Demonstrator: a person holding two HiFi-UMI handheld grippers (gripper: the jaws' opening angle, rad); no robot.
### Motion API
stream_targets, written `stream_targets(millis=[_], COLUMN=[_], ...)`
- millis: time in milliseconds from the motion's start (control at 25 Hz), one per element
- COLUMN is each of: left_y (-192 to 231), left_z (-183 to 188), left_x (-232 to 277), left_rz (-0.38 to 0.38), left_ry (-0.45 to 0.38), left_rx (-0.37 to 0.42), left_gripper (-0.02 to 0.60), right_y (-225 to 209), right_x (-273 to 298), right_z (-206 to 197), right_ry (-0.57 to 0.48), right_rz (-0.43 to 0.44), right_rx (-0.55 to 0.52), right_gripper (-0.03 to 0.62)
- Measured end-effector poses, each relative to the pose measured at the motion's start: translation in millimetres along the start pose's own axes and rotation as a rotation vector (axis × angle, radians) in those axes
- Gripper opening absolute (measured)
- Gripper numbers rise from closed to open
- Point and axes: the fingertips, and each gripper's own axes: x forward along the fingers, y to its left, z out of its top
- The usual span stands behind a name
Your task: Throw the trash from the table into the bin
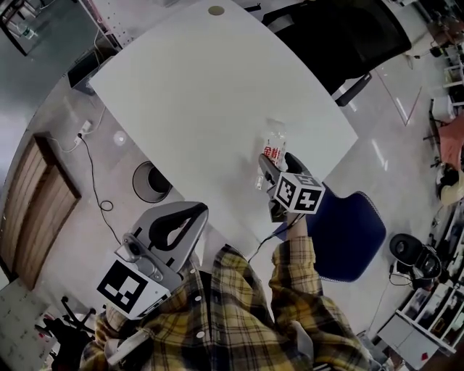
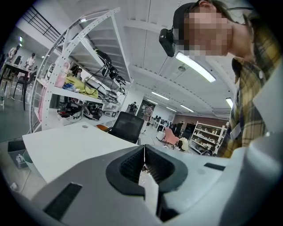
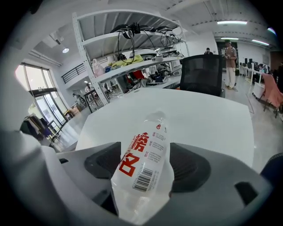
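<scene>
A clear crushed plastic bottle (image 1: 272,153) with a red-and-white label appears to lie near the right edge of the white table (image 1: 196,94). My right gripper (image 1: 279,163) reaches down over it. In the right gripper view the bottle (image 3: 146,163) sits between the wide-spread jaws of the right gripper (image 3: 147,161), with a gap showing on the left side. The left gripper (image 1: 194,211) hangs low at the table's near edge; its jaws meet with nothing between them (image 2: 143,153). A dark round bin (image 1: 151,181) stands on the floor left of the table.
A black office chair (image 1: 341,36) stands behind the table and a blue chair (image 1: 349,232) beside my right arm. A cable (image 1: 93,181) trails over the floor near the bin. A small round disc (image 1: 216,10) lies at the table's far end.
</scene>
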Motion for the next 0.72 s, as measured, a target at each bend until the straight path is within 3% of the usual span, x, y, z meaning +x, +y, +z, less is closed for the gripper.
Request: stream_targets(millis=[720], left_y=[-7.6], left_z=[-3.9], left_x=[-6.5], left_rz=[0.019], left_ry=[-0.010], left_rx=[0.005], left_gripper=[0.011], right_y=[9.2], right_x=[3.5], right_z=[-3.4], right_ry=[0.048], right_rz=[0.039], right_rx=[-0.016], right_gripper=[0.313])
